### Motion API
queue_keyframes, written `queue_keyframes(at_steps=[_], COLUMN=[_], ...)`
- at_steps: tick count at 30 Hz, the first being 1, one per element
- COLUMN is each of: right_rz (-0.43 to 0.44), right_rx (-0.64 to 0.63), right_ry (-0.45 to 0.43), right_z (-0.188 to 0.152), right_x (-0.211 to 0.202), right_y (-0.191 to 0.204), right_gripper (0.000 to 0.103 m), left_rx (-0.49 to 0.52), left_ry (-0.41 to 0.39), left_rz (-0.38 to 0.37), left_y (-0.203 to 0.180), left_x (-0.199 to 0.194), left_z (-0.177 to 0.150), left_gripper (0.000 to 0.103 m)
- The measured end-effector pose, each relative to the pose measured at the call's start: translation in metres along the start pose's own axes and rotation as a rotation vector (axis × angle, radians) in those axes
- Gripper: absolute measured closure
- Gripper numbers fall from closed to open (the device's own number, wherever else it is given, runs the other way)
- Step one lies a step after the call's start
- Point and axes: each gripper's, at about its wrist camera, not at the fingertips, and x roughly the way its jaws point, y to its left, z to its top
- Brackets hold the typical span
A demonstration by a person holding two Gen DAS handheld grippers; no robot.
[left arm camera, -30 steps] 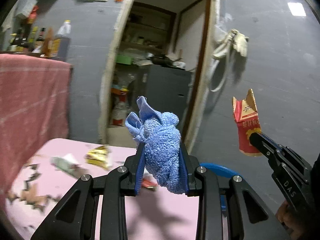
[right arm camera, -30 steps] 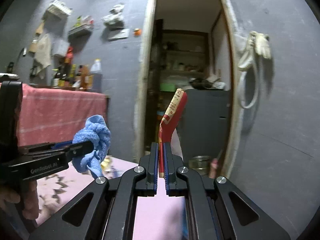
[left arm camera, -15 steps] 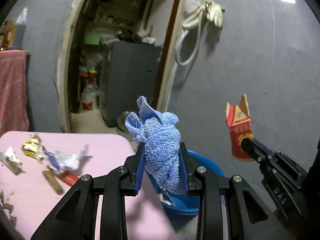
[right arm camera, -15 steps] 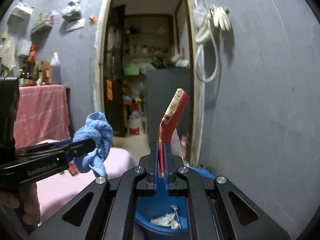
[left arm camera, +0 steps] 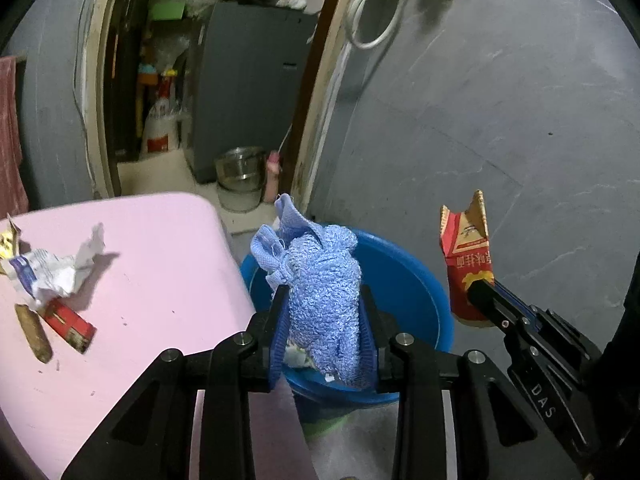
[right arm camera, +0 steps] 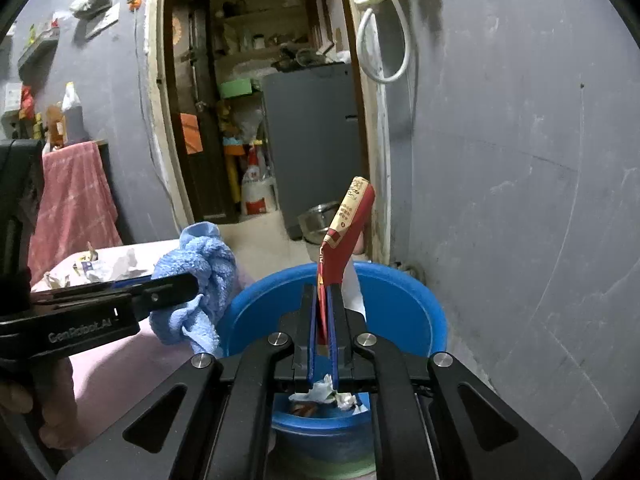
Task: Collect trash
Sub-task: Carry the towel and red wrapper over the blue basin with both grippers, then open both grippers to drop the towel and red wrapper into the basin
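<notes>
My left gripper point(left arm camera: 325, 300) is shut on a bunched blue cloth point(left arm camera: 320, 284), held over the near rim of a blue bin point(left arm camera: 424, 292) beside the pink table. In the right wrist view the same cloth point(right arm camera: 200, 272) hangs left of the bin point(right arm camera: 400, 292). My right gripper point(right arm camera: 323, 292) is shut on a flattened red wrapper point(right arm camera: 348, 224), which stands up above the bin's opening. In the left wrist view that wrapper point(left arm camera: 466, 256) is at the right, just past the bin's rim. Crumpled scraps point(right arm camera: 328, 394) lie inside the bin.
On the pink table point(left arm camera: 152, 272) lie a crumpled white paper point(left arm camera: 52, 272), a red packet point(left arm camera: 68, 322) and a brown stick-like piece point(left arm camera: 34, 334). An open doorway point(right arm camera: 256, 120) with a grey cabinet and a metal pot point(left arm camera: 240, 168) is behind. A grey wall point(right arm camera: 520, 200) is at the right.
Both grippers have swung right and down, from over the table to over the blue bin. The cloth and the wrapper stay held as before.
</notes>
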Motion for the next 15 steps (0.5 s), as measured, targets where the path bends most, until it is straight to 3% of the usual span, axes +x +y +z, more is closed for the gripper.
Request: queue_keyframes(at_steps=[7, 15], right_rz=[0.001, 0.002], right_rx=[0.017, 0.014], right_ry=[0.046, 0.071], right_z=[-0.001, 0.002], right_x=[0.013, 0.021], right_y=[-0.007, -0.005], right_gripper=[0.099, 0.093], left_rx=[-0.059, -0.048], left_ry=[0.065, 0.044], left_rz=[-0.005, -0.006], left_y=[0.010, 0.017], left_x=[0.018, 0.012], left_z=[-0.006, -0.002], left_gripper=[0.073, 0.070])
